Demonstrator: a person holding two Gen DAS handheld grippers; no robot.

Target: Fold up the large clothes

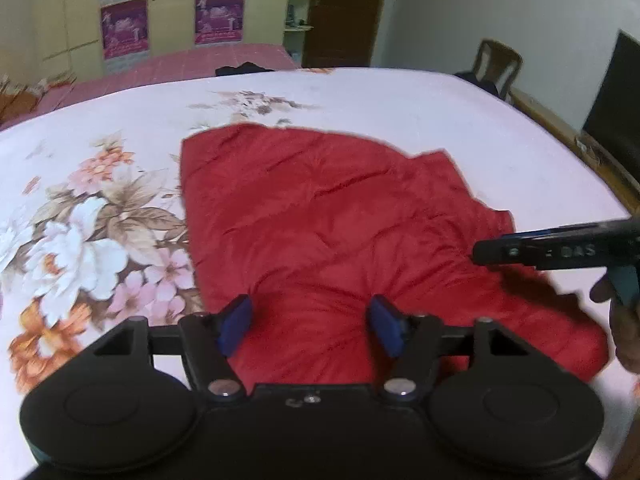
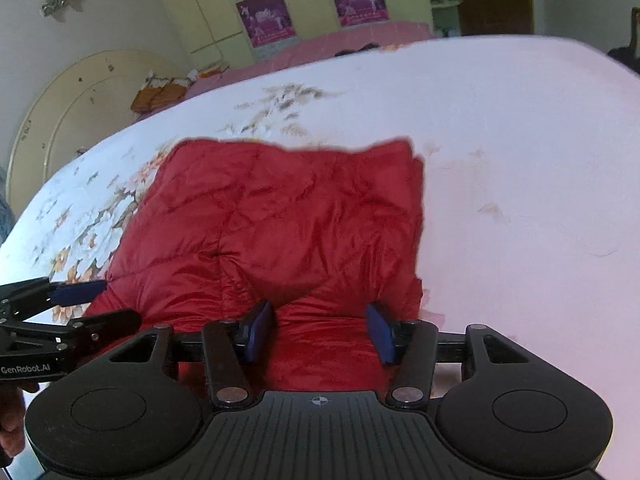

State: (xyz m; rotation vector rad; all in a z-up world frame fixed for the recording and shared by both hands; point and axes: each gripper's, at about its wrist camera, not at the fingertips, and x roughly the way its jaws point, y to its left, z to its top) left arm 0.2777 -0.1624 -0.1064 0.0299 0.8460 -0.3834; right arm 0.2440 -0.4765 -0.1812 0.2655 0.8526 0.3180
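A red quilted garment lies spread on the bed, partly folded, and also shows in the right wrist view. My left gripper is open, its blue pads over the garment's near edge with cloth between them but not pinched. My right gripper is open too, its pads over the near right part of the garment. The right gripper also shows from the side in the left wrist view, and the left gripper shows at the garment's near left edge in the right wrist view.
The bed sheet is white with flower prints. A second pink bed stands behind. A wooden chair and a dark screen stand at the right. A wardrobe with posters lines the far wall.
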